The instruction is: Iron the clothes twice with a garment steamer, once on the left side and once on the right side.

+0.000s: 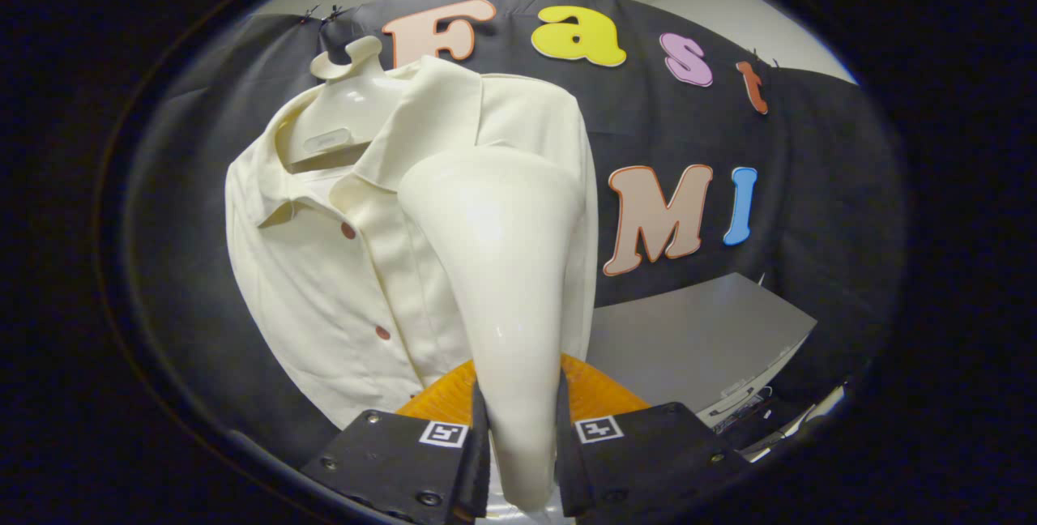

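From the gripper view: the tongs (pixel 518 448) are clamped on the garment steamer (pixel 502 282), one finger pressing each side of its narrow handle, so the grip looks firm. The steamer's long axis runs straight ahead of the fingers, rising away from them and flaring into a broad head at the far end.

And there's the target: the cream shirt (pixel 340 266) hangs on a pale hanger (pixel 344 108) just beyond the steamer, its button placket running top to bottom a little left of the steamer's head. Most of the open fabric lies to the left of the steamer; the shirt's right-hand panel sits directly behind the head, largely covered by it (whether the head is actually touching the cloth, I can't tell from here).

That's the relation everything turns on: steamer and placket lie roughly parallel, head already lined up over the right-hand panel. A pass there looks to me like a plain stroke along the steamer's own axis; the left panel would call for shifting sideways across the placket first.

Off to the right, past the shirt, a grey counter (pixel 697 339) sits well apart from the action.
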{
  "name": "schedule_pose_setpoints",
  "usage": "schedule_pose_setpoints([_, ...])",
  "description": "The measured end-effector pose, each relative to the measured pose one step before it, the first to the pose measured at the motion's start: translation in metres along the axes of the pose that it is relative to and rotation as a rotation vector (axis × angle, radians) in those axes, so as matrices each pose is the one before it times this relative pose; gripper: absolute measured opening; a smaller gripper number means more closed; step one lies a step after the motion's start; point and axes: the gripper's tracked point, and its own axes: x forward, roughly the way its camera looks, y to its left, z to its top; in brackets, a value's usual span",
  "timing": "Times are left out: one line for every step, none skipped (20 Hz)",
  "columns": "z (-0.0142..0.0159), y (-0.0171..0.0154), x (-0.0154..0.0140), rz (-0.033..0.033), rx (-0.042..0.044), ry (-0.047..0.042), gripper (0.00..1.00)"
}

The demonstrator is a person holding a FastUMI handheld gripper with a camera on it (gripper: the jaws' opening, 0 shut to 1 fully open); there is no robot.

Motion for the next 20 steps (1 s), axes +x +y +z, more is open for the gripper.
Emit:
schedule_pose_setpoints([-0.00033,0.00002,0.00209,-0.01053,-0.00826,0.00753,0.34])
schedule_pose_setpoints([-0.00009,0.00022,0.00222,-0.00859,-0.00990,-0.00408,0.34])
schedule_pose_setpoints([-0.00028,0.00083,0.00163,-0.00534,0.00195,-0.00152,0.34])
schedule_pose_setpoints([-0.00100,0.00000,0.00223,-0.00205,-0.00405,-0.00962,0.34])
schedule_pose_setpoints([-0.00207,0.00030,0.00367,-0.00436,-0.00099,-0.00280,0.34])
schedule_pose_setpoints([-0.00283,-0.00029,0.00310,-0.00174,0.00016,-0.00063,0.34])
schedule_pose_setpoints([-0.00638,0.00081,0.00272,-0.00043,-0.00135,0.00872,0.34])
schedule_pose_setpoints([-0.00689,-0.00015,0.00383,-0.00200,-0.00588,0.01574,0.34])
schedule_pose_setpoints([-0.00875,-0.00145,0.00379,-0.00523,-0.00189,0.01383,0.34])
schedule_pose_setpoints([-0.00803,-0.00113,0.00351,-0.00326,-0.00117,0.01676,0.34])
schedule_pose_setpoints([-0.00886,-0.00116,0.00594,-0.00115,0.00684,0.01333,0.34])
schedule_pose_setpoints([-0.00717,-0.00133,0.00354,-0.00135,0.00222,0.01492,0.35])
schedule_pose_setpoints([-0.00920,0.00057,0.00494,0.00028,0.00077,0.01374,0.35])
schedule_pose_setpoints([-0.00756,-0.00068,0.00375,0.00072,-0.00375,0.01215,0.35])
schedule_pose_setpoints([-0.00807,-0.00101,0.00260,0.00171,-0.00350,0.01162,0.34])
schedule_pose_setpoints([-0.00533,-0.00107,0.00296,0.00056,-0.00889,0.00471,0.35])
schedule_pose_setpoints([-0.00854,-0.00105,0.00333,-0.00185,-0.00776,0.01160,0.35])
schedule_pose_setpoints([-0.00602,-0.00083,0.00257,-0.00177,-0.00437,0.00833,0.35])
schedule_pose_setpoints([-0.00641,-0.00051,0.00270,0.00067,-0.00116,0.01005,0.35])
schedule_pose_setpoints([-0.00660,-0.00115,0.00335,-0.00010,-0.00108,0.00969,0.34])
